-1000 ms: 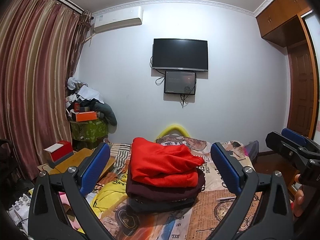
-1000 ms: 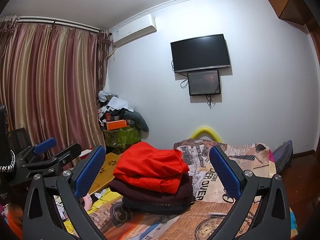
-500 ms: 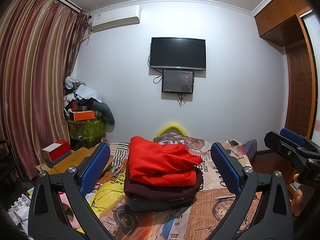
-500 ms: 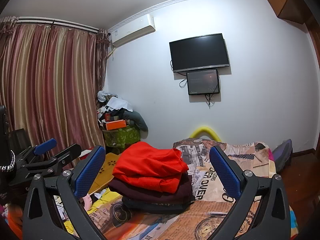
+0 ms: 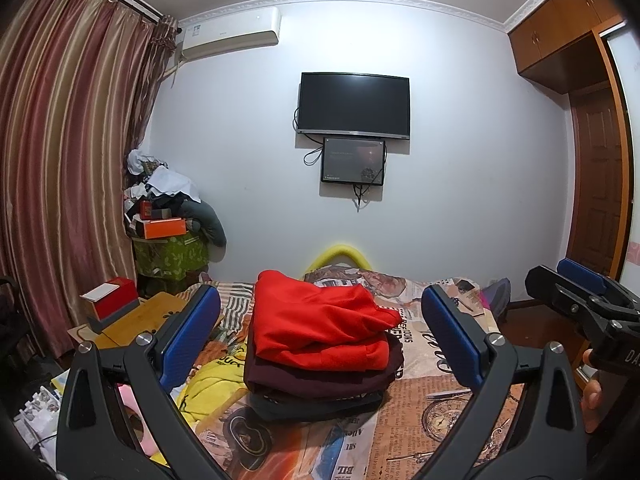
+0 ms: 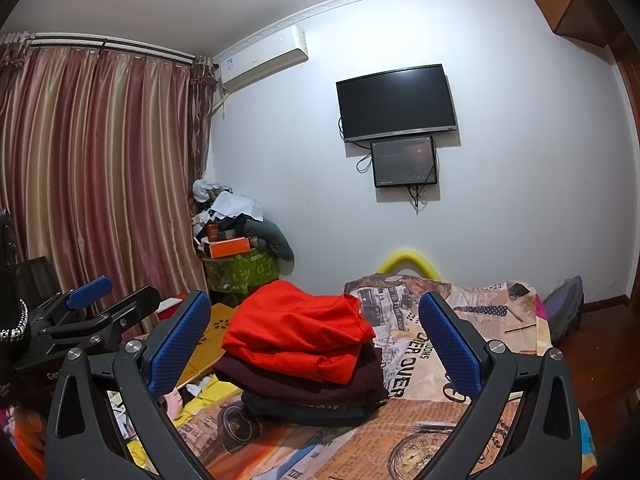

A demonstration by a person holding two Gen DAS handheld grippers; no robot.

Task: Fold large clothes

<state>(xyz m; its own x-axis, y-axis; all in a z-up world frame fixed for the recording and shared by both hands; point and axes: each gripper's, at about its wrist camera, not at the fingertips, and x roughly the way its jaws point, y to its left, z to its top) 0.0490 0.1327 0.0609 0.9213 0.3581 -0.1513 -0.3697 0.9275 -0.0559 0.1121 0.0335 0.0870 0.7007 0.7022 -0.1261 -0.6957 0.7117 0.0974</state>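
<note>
A stack of folded clothes sits on the bed: a red garment (image 5: 320,328) on top, a maroon one (image 5: 320,378) under it, a dark one (image 5: 316,404) at the bottom. The stack also shows in the right wrist view (image 6: 300,332). My left gripper (image 5: 320,336) is open and empty, held back from the stack. My right gripper (image 6: 314,338) is open and empty too, also short of the stack. The right gripper shows at the right edge of the left wrist view (image 5: 576,300). The left gripper shows at the left of the right wrist view (image 6: 100,300).
The bed has a newspaper-print cover (image 5: 420,432). A yellow garment (image 5: 208,392) lies left of the stack. A wooden lap desk (image 5: 132,316) with a red box (image 5: 112,300) stands at the left. Curtains (image 5: 60,160), a cluttered corner pile (image 5: 168,216) and a wardrobe (image 5: 592,120) ring the room.
Both views have drifted slightly; the stack sits a touch further left in frame. Both grippers stay open and the clothes have not moved.
</note>
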